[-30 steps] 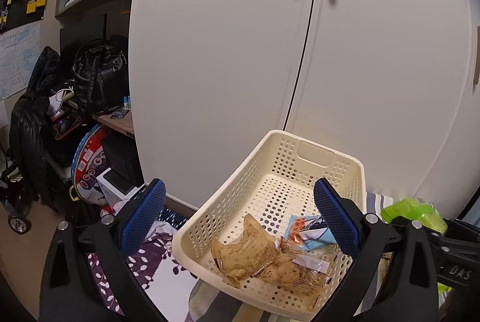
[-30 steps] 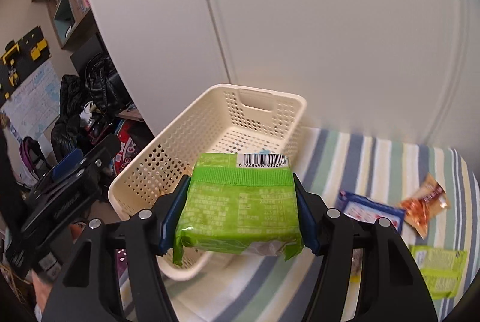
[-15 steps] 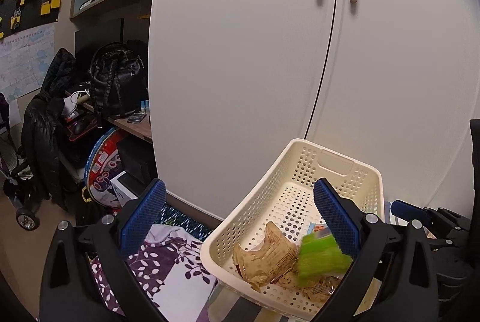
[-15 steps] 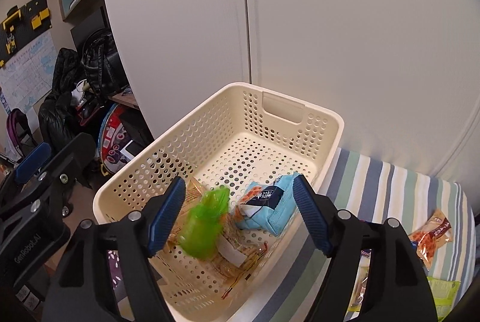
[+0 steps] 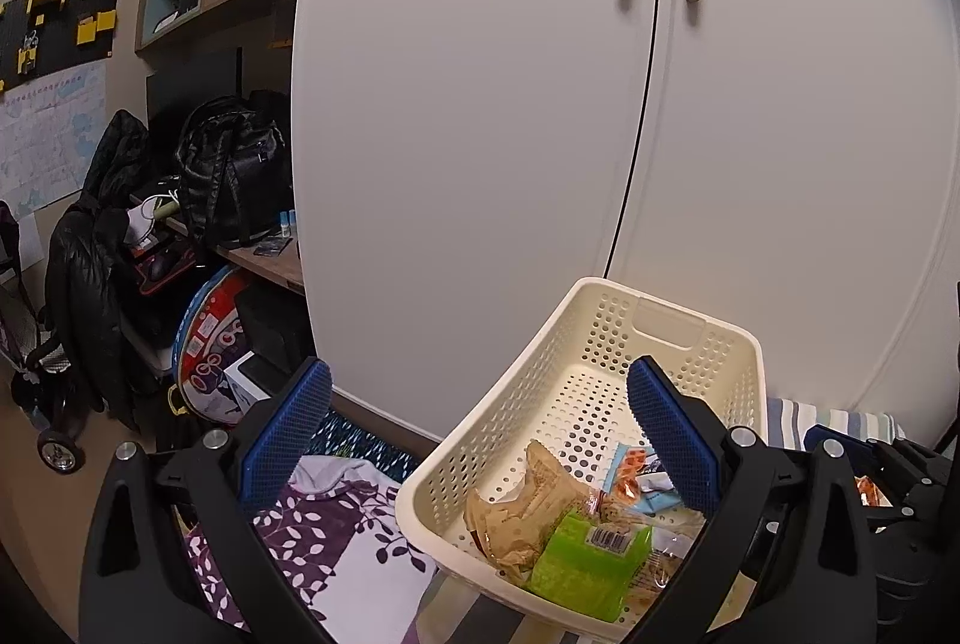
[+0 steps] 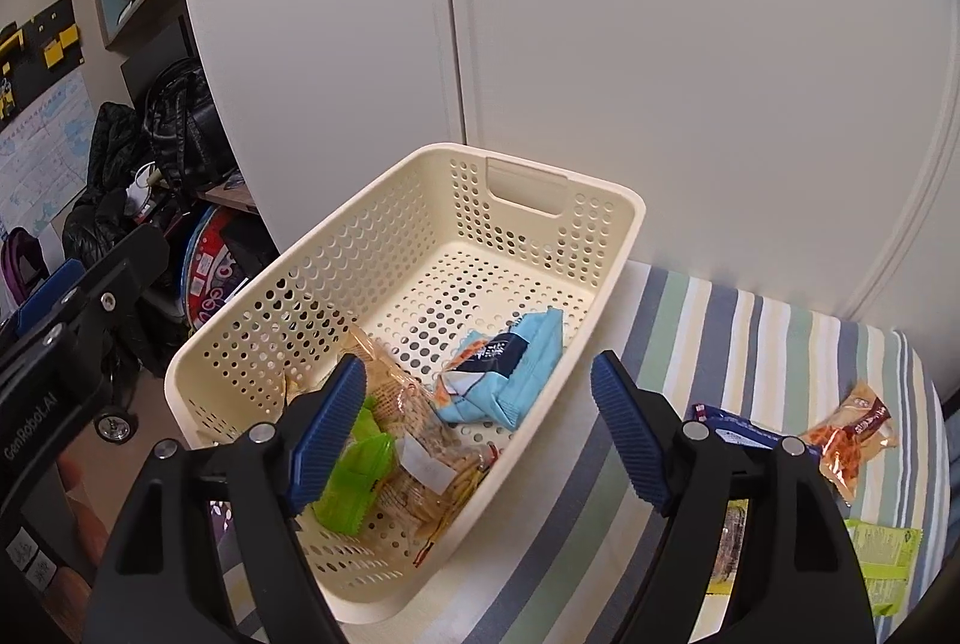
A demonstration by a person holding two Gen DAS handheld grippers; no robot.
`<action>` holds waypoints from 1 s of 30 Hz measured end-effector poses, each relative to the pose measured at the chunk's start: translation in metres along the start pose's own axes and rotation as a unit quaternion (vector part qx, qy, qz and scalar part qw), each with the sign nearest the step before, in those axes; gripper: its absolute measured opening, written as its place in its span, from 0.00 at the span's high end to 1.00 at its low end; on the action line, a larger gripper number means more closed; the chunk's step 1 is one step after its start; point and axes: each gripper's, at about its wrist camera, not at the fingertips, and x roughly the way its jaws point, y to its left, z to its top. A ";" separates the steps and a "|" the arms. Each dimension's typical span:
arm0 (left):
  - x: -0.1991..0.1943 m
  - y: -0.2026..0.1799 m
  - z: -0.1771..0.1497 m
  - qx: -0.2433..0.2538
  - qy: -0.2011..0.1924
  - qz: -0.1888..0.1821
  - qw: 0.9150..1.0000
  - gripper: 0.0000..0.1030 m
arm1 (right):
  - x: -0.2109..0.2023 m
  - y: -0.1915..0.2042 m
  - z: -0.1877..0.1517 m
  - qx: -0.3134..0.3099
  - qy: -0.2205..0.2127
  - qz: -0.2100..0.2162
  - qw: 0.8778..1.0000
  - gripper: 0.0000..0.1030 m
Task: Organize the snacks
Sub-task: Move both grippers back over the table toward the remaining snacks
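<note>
Cream basket [image 6: 606, 248]: held green packet [image 6: 354, 476], blue packet [image 6: 510, 374], collected. Right gripper [image 6: 474, 422]: fingers apart, empty. Left gripper [image 5: 480, 440]: apart, empty. Orange packet [image 6: 852, 434] lay uncollected on striped cloth [image 6: 750, 338].

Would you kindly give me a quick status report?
Both grippers open, empty: left gripper, right gripper. Green packet in basket. Snacks on striped cloth. Nothing blocking.

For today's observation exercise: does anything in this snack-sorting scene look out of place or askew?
Yes. The green packet lies tilted on the clear biscuit bag in the basket, and several snacks are loose on the striped cloth.
</note>
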 end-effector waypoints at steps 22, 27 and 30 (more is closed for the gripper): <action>-0.009 -0.049 -0.009 0.052 0.003 -0.043 0.998 0.03 | -0.027 -0.075 -0.047 0.058 0.006 -0.076 0.995 0.18; -0.014 -0.069 -0.013 0.067 0.005 -0.076 0.995 0.03 | -0.033 -0.113 -0.070 0.105 0.020 -0.093 0.990 0.18; -0.020 -0.085 -0.018 0.084 0.005 -0.096 0.992 0.03 | -0.038 -0.136 -0.084 0.128 0.028 -0.106 0.986 0.18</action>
